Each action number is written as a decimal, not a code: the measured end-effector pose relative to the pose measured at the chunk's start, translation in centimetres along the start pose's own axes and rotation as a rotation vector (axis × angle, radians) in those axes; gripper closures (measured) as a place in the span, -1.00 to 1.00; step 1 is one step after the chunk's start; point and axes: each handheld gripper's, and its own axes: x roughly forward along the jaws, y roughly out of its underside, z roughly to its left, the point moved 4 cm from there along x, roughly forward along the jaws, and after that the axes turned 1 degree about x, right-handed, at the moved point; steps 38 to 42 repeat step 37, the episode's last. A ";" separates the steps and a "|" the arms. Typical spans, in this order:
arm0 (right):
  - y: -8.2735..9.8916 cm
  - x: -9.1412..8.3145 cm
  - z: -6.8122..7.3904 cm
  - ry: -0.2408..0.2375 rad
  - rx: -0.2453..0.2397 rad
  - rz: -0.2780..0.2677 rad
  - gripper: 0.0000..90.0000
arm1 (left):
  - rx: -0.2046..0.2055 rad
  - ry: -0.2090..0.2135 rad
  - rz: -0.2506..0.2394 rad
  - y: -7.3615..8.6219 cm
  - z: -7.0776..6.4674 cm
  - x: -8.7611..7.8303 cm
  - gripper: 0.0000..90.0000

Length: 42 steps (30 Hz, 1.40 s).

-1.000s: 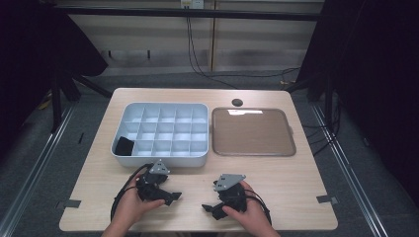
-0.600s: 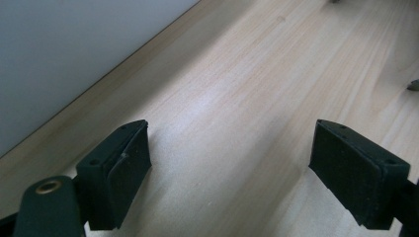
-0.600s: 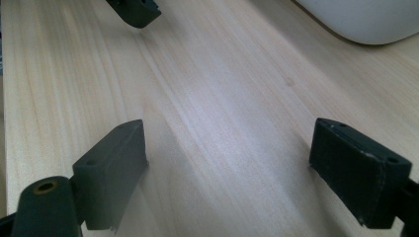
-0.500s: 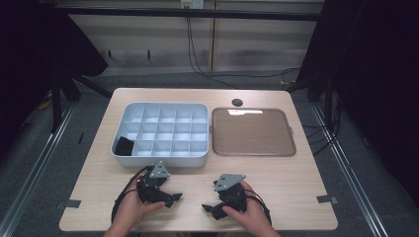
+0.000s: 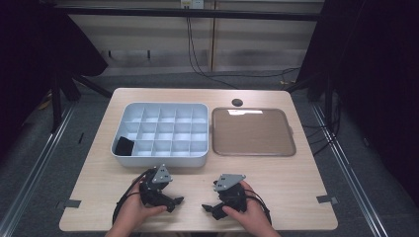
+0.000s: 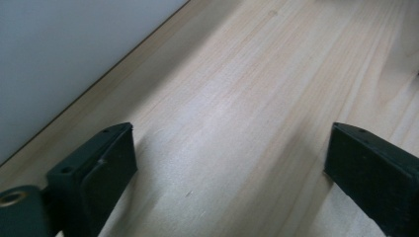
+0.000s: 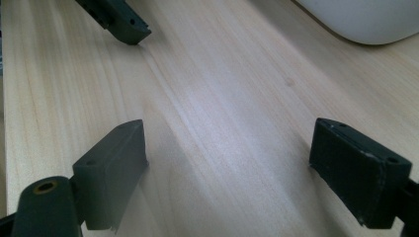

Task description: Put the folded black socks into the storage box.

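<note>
You are resting both grippers low over the near edge of the tabletop (image 5: pixel 296 197), in front of the compartment box (image 5: pixel 160 131), and that placing looks like a ready stance: the tools are parked on bare wood where nothing can be knocked. The left gripper (image 5: pixel 175 201) is sitting just off the box's near wall, toward its middle, and its jaws have just been opening; in the left gripper view they are standing wide apart with only wood grain between them, so you are holding nothing there. The right gripper (image 5: pixel 206 207) is lying a little farther toward the table's right side, its jaws equally spread in the right gripper view and gripping nothing.

You are pointing the two tools inward, tip toward tip, with a small gap between them; one jaw of the left gripper is showing at the top of the right gripper view. Your hands are wrapping the bodies from behind, forearms coming in over the near edge.

The box is sitting on the left half of the tabletop, its one dark item (image 5: pixel 124 146) tucked in the near-left corner compartment. The brown tray (image 5: pixel 254 132) is lying beside it on the right half, bare. A small dark round thing (image 5: pixel 237 102) is sitting near the far edge.
</note>
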 end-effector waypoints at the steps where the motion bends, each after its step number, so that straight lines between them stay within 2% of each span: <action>1: 0.0 0.0 0.0 0.000 0.000 0.000 -0.70 | 0.002 -0.001 0.008 0.0 0.0 0.0 -0.96; 12: 0.0 0.0 0.0 0.000 0.000 0.000 -0.70 | 0.005 0.010 -0.035 0.2 0.0 0.1 -1.00; 15: 0.0 0.0 0.0 0.000 0.000 0.000 -0.70 | 0.024 0.015 -0.042 0.3 0.2 0.1 -1.00; 18: 0.0 0.0 0.0 0.000 0.000 0.000 -0.70 | 0.021 0.017 -0.056 0.4 0.2 0.2 -1.00; 42: 0.0 0.0 0.0 0.000 0.000 0.000 -0.70 | 0.029 0.016 -0.051 0.4 0.3 0.2 -1.00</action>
